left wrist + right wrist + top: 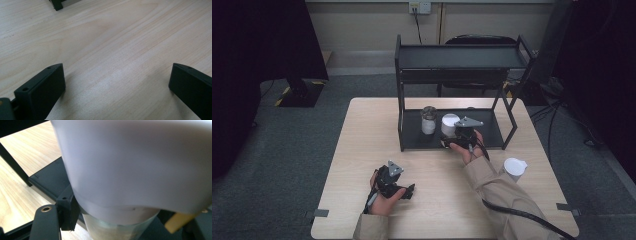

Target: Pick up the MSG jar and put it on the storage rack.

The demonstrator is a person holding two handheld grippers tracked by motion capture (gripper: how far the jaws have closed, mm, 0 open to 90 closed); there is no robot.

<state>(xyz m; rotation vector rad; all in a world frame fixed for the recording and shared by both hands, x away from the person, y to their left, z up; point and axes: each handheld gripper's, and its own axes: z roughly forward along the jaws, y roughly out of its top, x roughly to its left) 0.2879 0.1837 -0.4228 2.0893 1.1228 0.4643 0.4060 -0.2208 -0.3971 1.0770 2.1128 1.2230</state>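
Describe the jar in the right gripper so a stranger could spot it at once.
On the table stands a black rack. On its lower shelf are two jars: the right gripper is shut on the white-lidded jar, the right-hand one. Its neighbour, the grey-lidded jar, stands free.

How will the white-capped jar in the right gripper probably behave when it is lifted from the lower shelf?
The white-capped jar has a wide white top over a narrower clear body, so it may be top-heavy and tip if released carelessly. The clear body looks smooth, perhaps glass, so it could slip or break. The right gripper grips low, under the cap.
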